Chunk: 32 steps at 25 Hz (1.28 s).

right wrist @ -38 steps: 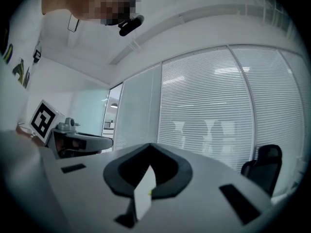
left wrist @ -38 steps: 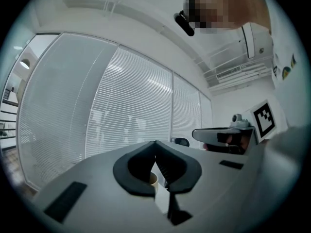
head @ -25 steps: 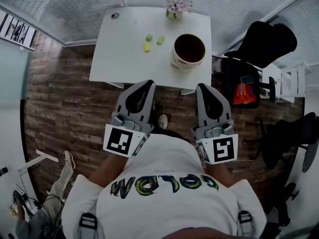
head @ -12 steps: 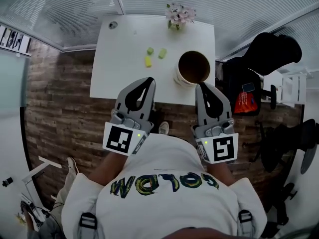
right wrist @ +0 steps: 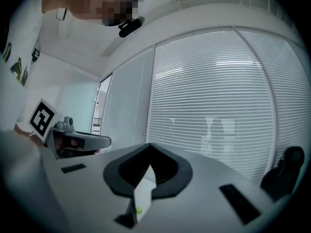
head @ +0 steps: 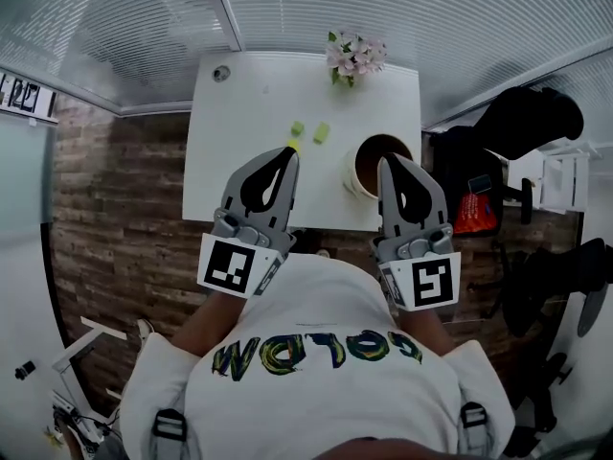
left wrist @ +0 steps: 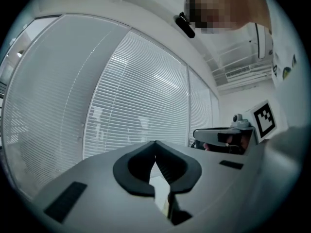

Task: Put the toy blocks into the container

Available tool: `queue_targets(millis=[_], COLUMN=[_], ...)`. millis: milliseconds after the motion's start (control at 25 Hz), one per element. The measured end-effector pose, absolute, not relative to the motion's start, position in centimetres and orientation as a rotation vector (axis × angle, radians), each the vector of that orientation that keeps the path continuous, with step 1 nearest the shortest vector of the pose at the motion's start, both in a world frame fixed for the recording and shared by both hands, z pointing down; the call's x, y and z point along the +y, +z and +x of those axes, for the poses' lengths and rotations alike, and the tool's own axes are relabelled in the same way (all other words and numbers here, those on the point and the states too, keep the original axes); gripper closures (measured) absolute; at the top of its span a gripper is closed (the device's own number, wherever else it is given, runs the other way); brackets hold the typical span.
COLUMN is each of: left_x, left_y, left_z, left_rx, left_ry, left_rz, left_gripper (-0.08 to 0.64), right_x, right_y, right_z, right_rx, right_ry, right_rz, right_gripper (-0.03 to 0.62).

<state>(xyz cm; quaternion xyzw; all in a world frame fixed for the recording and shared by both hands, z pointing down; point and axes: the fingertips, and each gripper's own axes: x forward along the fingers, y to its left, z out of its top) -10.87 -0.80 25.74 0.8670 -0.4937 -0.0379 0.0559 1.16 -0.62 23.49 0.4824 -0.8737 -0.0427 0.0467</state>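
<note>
On the white table (head: 225,151) lie two green blocks (head: 298,128) (head: 322,133) and a yellow block (head: 292,146), the yellow one partly hidden by my left gripper's tip. The container, a round pale pot with a dark inside (head: 369,166), stands at the table's right front, half covered by my right gripper. The left gripper (head: 289,151) (left wrist: 155,142) is shut and empty, held level over the table's near edge just short of the blocks. My right gripper (head: 390,159) (right wrist: 148,144) is also shut and empty, with its tip over the pot. A speck of green (right wrist: 138,210) shows through its jaw gap.
A small vase of flowers (head: 355,56) stands at the table's far edge and a small round object (head: 222,72) at its far left corner. A black chair (head: 532,113) and a red item (head: 474,214) sit to the right. Window blinds (head: 316,3) close the room behind the table.
Both grippers have come forward together toward the table, from over the floor to over its near edge. The blocks and pot now lie right at the gripper tips. Both stay shut.
</note>
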Motion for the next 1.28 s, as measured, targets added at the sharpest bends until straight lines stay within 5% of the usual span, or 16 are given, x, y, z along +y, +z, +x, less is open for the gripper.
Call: queue_targets(millis=[1280], left_x=[-7.2], left_y=[28.7], left_z=[-9.4], left_rx=[-1.47], left_ry=[0.002], left_rz=[2.629], left_gripper=[0.548], right_x=[-6.5], right_y=[24.7], right_z=[2.4], right_rx=[-2.643], right_ry=[-0.109], right_rz=[1.46], right_gripper=[0.584])
